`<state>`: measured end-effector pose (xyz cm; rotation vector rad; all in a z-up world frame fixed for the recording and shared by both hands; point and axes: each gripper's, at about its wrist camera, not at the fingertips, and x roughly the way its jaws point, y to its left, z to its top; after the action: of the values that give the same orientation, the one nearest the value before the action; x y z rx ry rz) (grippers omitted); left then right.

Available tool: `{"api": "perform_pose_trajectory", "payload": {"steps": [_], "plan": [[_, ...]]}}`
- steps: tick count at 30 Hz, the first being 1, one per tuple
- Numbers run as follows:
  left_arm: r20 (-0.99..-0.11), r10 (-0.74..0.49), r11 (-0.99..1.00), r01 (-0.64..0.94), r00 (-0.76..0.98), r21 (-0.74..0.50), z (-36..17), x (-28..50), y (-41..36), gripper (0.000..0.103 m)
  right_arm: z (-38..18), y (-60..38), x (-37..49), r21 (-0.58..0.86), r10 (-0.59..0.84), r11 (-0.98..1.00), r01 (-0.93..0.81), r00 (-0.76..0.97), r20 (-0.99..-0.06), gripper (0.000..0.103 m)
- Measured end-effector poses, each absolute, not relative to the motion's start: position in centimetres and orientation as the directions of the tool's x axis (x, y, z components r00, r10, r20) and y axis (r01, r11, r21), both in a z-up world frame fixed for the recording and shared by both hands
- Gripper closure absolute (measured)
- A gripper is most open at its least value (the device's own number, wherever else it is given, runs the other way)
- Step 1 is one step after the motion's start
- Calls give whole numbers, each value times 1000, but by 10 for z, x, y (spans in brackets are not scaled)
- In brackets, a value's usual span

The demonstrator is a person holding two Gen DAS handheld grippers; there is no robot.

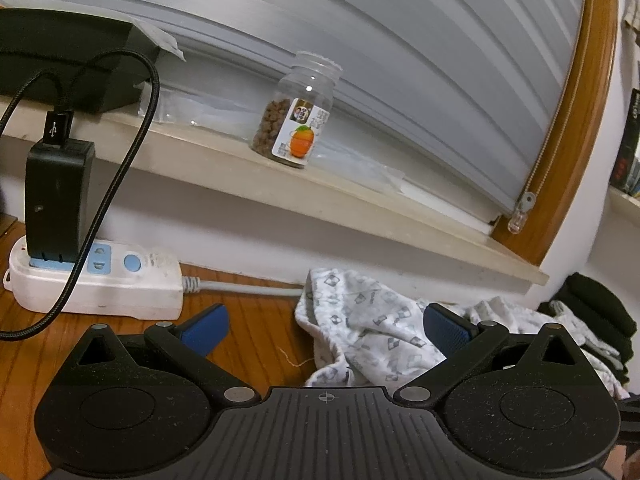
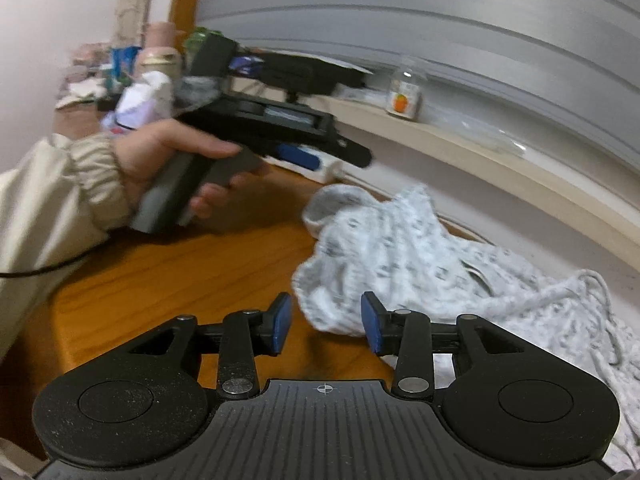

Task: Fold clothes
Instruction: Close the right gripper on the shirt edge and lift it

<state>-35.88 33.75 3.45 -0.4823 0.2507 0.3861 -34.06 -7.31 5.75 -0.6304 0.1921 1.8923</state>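
A white garment with a grey diamond print (image 1: 360,332) lies crumpled on the wooden table by the wall. My left gripper (image 1: 326,328) stands wide open in front of its left end, and its pads (image 1: 446,328) press on nothing. In the right wrist view the same garment (image 2: 400,256) spreads to the right, blurred. My right gripper (image 2: 327,324) is partly open at the cloth's near corner, which sits just ahead of the gap, with both blue pads (image 2: 372,326) clear of it. A hand (image 2: 168,152) in a beige sleeve holds the left gripper (image 2: 320,156) above the table at the left.
A white power strip (image 1: 96,280) with a black charger and cable sits at the left by the wall. On the window sill (image 1: 360,196) stands a clear jar (image 1: 296,116). Folded black clothing (image 1: 592,312) lies at the far right. Cluttered bottles (image 2: 156,60) stand at the back left.
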Motion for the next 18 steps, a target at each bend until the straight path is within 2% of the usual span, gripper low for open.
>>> {"api": "perform_pose_trajectory", "payload": {"steps": [12, 14, 18], "plan": [[-325, 297, 817, -415, 898, -401, 35, -358, 338, 0, 50, -29, -356, -201, 790, -426, -882, -255, -558, 63], [-326, 296, 817, -414, 898, -400, 35, -358, 338, 0, 49, -25, -351, -181, 780, -431, -884, -264, -567, 59], [-329, 297, 820, -416, 897, -394, 36, -357, 338, 0, 45, -22, -349, -152, 752, -451, -879, -283, -595, 59]]}}
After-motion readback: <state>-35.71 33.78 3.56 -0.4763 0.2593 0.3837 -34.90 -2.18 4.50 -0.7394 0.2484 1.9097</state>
